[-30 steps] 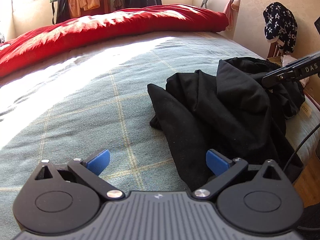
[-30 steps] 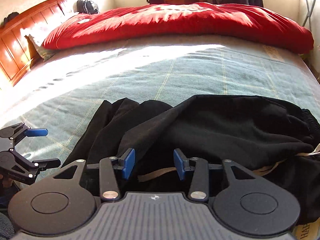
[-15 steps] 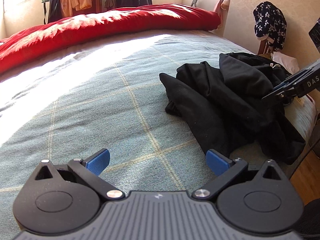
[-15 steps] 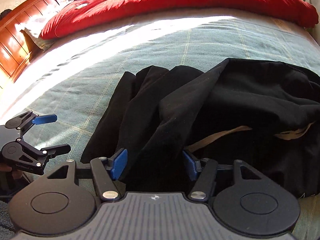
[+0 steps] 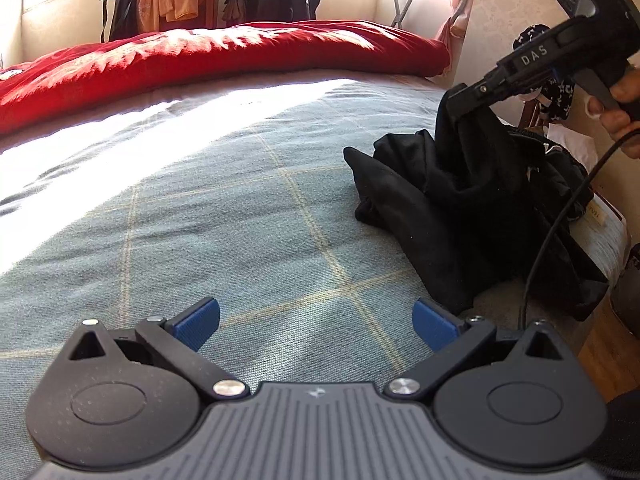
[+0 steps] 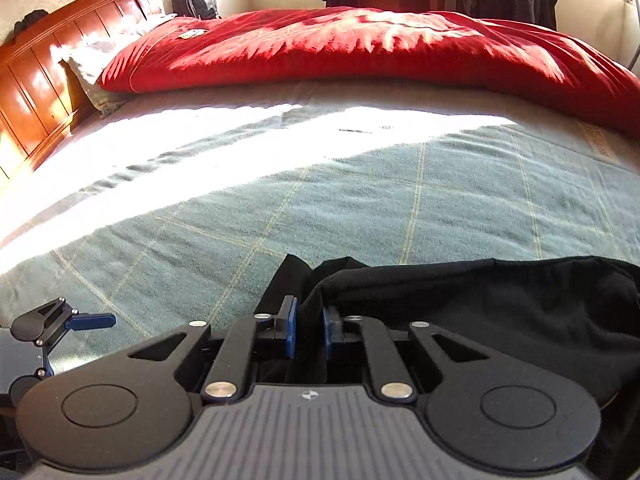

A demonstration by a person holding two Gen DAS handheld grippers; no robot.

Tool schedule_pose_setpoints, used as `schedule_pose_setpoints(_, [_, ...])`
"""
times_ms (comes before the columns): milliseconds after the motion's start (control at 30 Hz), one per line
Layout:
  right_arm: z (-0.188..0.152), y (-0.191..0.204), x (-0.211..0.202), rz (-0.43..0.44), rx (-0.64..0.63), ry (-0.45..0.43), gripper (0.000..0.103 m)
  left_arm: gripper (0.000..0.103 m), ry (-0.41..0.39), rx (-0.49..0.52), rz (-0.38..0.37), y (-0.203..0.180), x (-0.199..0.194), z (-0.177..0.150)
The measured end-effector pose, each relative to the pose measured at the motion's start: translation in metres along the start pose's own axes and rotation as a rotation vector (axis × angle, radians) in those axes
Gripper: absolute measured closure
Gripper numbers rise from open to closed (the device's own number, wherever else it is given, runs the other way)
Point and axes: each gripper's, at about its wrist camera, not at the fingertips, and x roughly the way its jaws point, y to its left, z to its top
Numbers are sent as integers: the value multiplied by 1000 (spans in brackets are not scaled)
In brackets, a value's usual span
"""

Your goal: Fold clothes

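A crumpled black garment [image 5: 472,208] lies at the right edge of the bed, on the green checked blanket [image 5: 240,220]. My right gripper [image 6: 309,332] is shut on a fold of the black garment [image 6: 500,312] and holds that part lifted above the heap. In the left wrist view the right gripper [image 5: 464,102] pinches the cloth's raised peak, with a person's hand [image 5: 618,116] on its handle. My left gripper [image 5: 316,322] stands open low over bare blanket, left of the garment, nothing between its blue pads. It also shows in the right wrist view as the left gripper [image 6: 86,330].
A red duvet [image 6: 360,48] is bunched across the far side of the bed. A wooden headboard [image 6: 36,80] stands far left. Clothes hang on a rack [image 5: 168,4] by the window. The bed's right edge drops to a wooden floor [image 5: 608,356]; a cable [image 5: 560,216] hangs there.
My right gripper closed on the black garment and lifted a fold up off the heap. My left gripper drew back and left, away from the garment, still open.
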Motion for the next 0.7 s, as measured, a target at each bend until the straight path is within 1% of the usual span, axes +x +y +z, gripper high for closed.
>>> schedule_pose_setpoints(33, [8,1,5,11,-6,0,88,1,-1,-8,7,1,-2,-1])
schedule_pose_setpoints(167, [35,-2,31,48,-5,12,89,1,7,-54,77,12,-11,-7])
schedule_pose_setpoints(233, [47,-7,43,51,-8,12,89,1,12,-79,112,16,-14,-8])
schedule_pose_setpoints(333, [65,-21,55,48,3,-9,90,1,17,-105,157,18,-17,-8])
schedule_pose_setpoints(467, [84,-50,65,42,48,-58,89,1,23,-125,226,12,-14,-4])
schedule_pose_setpoints(500, [85,-57,68,62,54,-52,89,1,23,-129,241,8,-13,-2])
schedule_pose_setpoints(600, [84,-74,74,122,62,-33,84,1,23,-148,262,-7,-9,3])
schedule_pose_setpoints(667, [79,-79,72,161,52,-25,74,1,35,-157,278,-18,-3,7])
schedule_pose_setpoints(700, [75,-81,66,191,45,-25,70,1,43,-158,290,-24,0,9])
